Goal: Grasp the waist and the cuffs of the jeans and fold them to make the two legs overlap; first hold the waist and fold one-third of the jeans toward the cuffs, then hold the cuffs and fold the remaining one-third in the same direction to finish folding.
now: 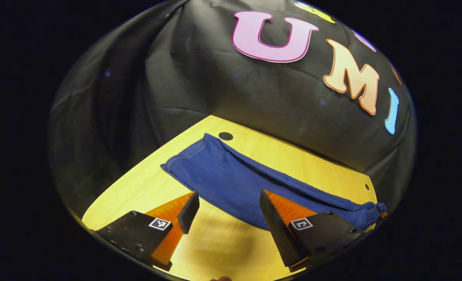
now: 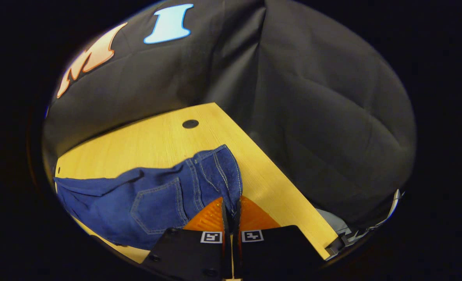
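Blue jeans (image 1: 231,179) lie stretched across the yellow wooden table (image 1: 215,242), cuffs (image 1: 184,160) toward the far left and the waist end bunched at the far right. My left gripper (image 1: 227,212) is open just short of the legs' near edge, with its right finger reaching over the denim. In the right gripper view the waistband (image 2: 215,171) and a back pocket (image 2: 156,203) face me. My right gripper (image 2: 231,208) is shut on the waistband's near edge, which is slightly lifted between its fingers.
A round black hole (image 1: 225,136) sits in the table past the cuffs, and another hole (image 2: 190,123) lies beyond the waist. The table's right edge (image 2: 277,179) runs close to the waist, with grey clutter (image 2: 332,230) below it. Black cloth walls surround the table.
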A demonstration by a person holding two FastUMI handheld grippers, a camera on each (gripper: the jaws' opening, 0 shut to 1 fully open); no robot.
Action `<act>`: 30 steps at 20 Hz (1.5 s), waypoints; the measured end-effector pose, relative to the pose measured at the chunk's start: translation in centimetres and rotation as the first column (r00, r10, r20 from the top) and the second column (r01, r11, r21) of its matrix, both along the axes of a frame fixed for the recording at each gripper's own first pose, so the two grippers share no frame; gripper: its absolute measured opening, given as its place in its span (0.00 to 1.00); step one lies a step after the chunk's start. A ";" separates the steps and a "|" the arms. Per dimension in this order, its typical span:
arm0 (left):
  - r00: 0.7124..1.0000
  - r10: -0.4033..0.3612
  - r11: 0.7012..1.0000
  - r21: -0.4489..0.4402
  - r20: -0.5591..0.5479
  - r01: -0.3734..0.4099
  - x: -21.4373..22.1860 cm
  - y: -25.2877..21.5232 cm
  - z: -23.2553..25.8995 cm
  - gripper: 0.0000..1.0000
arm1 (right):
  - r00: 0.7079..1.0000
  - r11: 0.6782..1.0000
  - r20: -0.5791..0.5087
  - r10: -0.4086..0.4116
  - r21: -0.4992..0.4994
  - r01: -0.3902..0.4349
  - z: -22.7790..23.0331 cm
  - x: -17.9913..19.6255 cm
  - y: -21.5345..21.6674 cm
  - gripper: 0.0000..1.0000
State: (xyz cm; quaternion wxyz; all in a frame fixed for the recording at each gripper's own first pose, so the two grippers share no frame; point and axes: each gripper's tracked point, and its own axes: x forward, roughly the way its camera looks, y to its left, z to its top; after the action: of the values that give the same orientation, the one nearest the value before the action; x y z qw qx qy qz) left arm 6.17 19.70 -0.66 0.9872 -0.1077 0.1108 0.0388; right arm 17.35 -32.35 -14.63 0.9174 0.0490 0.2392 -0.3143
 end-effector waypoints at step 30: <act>0.993 -0.121 0.988 0.096 -0.003 0.121 3.0 6.8 -0.8 0.96 | 0.731 0.681 0.076 0.678 0.310 -0.664 -8.2 9.4 49.2 0.03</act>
State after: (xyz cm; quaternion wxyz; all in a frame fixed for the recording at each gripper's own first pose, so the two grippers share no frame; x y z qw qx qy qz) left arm 9.18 26.46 -1.42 0.9919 -0.0532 0.1138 -0.0160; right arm 26.73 16.86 -22.85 0.9426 0.0970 0.3081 0.0850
